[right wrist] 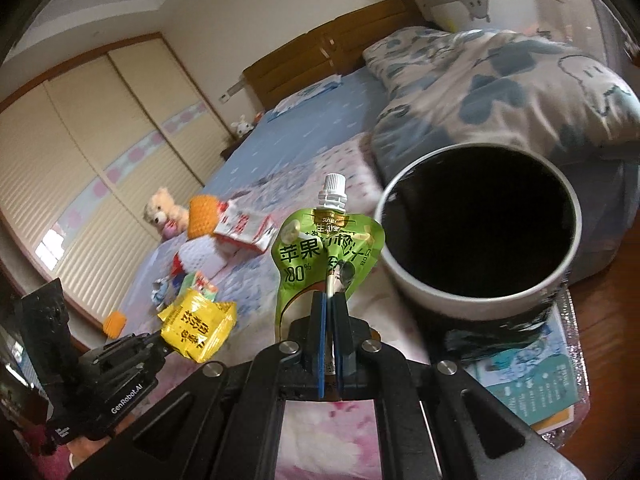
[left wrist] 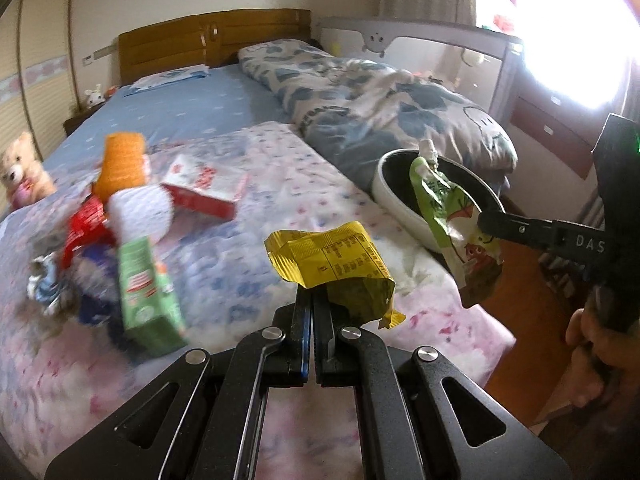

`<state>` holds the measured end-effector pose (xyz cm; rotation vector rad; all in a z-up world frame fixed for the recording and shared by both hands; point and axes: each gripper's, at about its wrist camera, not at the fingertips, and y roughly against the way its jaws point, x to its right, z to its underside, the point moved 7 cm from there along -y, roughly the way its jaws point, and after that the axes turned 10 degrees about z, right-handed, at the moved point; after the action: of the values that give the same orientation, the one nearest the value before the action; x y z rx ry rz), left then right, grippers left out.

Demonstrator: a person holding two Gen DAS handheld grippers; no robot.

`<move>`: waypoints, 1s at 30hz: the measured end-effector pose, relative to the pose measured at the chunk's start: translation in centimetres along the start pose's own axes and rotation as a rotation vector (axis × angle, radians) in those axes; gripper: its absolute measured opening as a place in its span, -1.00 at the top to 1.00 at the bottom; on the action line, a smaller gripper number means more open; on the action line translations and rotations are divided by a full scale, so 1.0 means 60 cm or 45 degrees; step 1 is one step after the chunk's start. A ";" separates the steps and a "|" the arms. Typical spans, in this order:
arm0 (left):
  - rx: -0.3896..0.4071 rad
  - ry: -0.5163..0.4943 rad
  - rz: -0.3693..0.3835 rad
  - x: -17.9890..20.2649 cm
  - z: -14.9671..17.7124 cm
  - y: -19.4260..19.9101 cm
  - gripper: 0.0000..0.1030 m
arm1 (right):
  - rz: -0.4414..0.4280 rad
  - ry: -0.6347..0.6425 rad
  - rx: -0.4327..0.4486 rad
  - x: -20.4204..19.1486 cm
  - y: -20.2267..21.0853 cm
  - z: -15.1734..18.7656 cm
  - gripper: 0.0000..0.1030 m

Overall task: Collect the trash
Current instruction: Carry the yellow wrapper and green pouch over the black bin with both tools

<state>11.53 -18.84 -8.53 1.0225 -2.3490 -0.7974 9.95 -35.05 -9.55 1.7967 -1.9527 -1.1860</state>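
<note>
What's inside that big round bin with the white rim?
The round white-rimmed bin shows only a black lining inside; its bottom is too dark to see. The green juice pouch, held by the right gripper, is still outside, beside its rim.

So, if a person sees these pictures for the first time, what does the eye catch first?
Probably the two held pieces of trash: the left tool is shut on a crumpled yellow wrapper, and the right tool is shut on a green juice pouch. Next, the white bin with its dark inside, at the bed's edge beside the pouch.
</note>
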 end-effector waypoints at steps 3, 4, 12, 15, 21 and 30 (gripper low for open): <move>-0.015 -0.021 0.023 0.019 -0.015 -0.023 0.99 | 0.028 -0.026 0.022 0.026 0.007 -0.012 0.95; -0.020 -0.026 0.028 0.024 -0.018 -0.028 0.99 | 0.036 -0.036 0.027 0.035 0.009 -0.016 0.95; -0.063 -0.080 0.086 0.071 -0.057 -0.088 0.99 | 0.087 -0.091 0.061 0.094 0.015 -0.045 0.95; -0.076 -0.090 0.108 0.084 -0.070 -0.106 0.99 | 0.108 -0.105 0.067 0.117 0.013 -0.057 0.95; -0.098 -0.131 0.138 0.114 -0.098 -0.142 0.98 | 0.142 -0.138 0.058 0.159 0.003 -0.079 0.95; -0.134 -0.164 0.159 0.141 -0.133 -0.193 0.98 | 0.187 -0.140 0.037 0.191 -0.020 -0.102 0.95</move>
<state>16.87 -34.36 -8.91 0.7936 -2.4220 -0.9525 12.32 -47.84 -10.35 1.6005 -2.1321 -1.2371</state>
